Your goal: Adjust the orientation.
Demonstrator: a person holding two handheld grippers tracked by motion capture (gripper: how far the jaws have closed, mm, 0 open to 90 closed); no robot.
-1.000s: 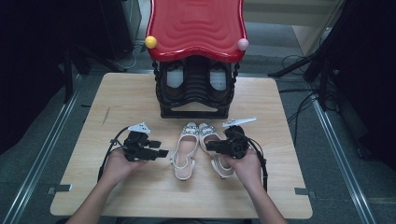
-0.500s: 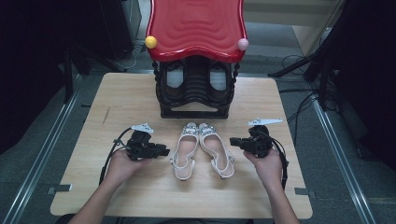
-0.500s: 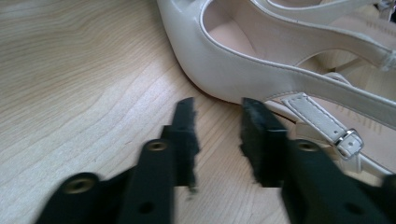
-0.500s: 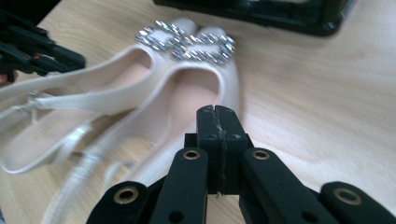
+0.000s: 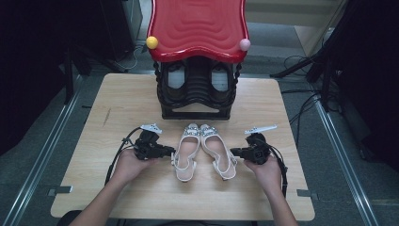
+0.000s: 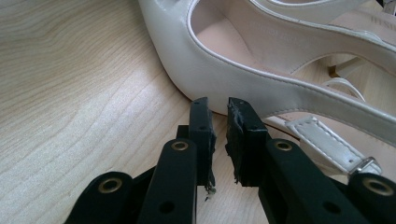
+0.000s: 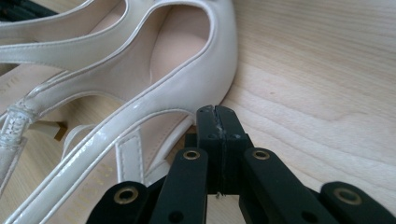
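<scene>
Lab-like recording bay: bare wooden table point(image 5: 141, 99), metal floor rails point(image 5: 42, 155), loose cables point(image 5: 301, 61), dark surround.

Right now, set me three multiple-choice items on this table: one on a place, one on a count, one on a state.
1. Where do the white shoes lie?
A. On top of the red rack
B. On the table, between the two grippers
C. On the floor

2. How many round knobs sit on the red top's front corners?
A. Two
B. Four
C. None

3. How do the right gripper's jaws stand?
A. Wide open
B. Clamped on a strap
C. Shut, nothing between them

Answers:
1 B: the pair rests on the wooden table, the left gripper beside one shoe, the right beside the other.
2 A: a yellow knob and a pink knob.
3 C: the pads meet beside the shoe.
</scene>
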